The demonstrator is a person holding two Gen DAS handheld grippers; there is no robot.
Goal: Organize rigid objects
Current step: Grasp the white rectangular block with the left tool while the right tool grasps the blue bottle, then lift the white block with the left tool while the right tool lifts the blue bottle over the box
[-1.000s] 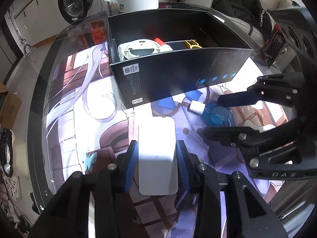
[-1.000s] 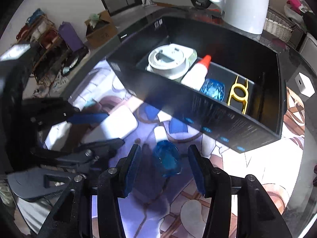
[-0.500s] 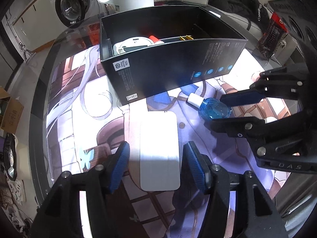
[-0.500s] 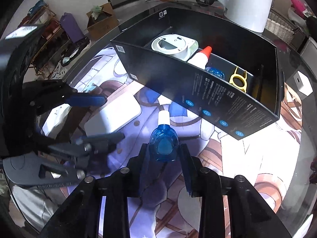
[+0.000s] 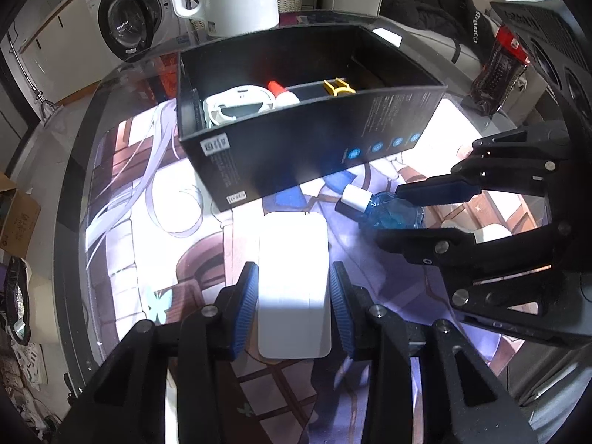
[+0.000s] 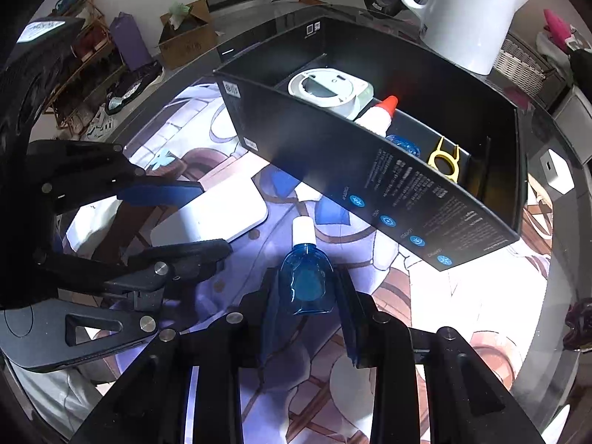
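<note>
My right gripper point(image 6: 307, 292) is clamped on the blue bottle point(image 6: 305, 281), pads on both its sides, white cap point(image 6: 303, 227) pointing toward the black box point(image 6: 333, 155). The left wrist view shows the same thing from the side: bottle point(image 5: 392, 211) held between the right gripper's fingers point(image 5: 436, 190), cap just short of the box's front wall point(image 5: 314, 148). I can't tell if the bottle is off the mat or resting on it.

My left gripper point(image 5: 292, 307) straddles the white slab point(image 5: 294, 285), jaws set narrow. Blue pads point(image 5: 246, 307) sit right at its long edges; I can't tell whether they actually touch. The slab lies flat on the printed mat point(image 5: 148, 244), its far end near the box's front wall.

Box contents, right wrist view: white round device point(image 6: 329, 90) at the left end, glue bottle with red tip point(image 6: 381, 114) beside it, another blue piece point(image 6: 403, 144) next, yellow tool point(image 6: 444, 161) toward the right end. A divider runs lengthwise behind them.

White kettle point(image 6: 466, 11) stands behind the box. White cube point(image 6: 555, 170) sits on the table to the box's right.
</note>
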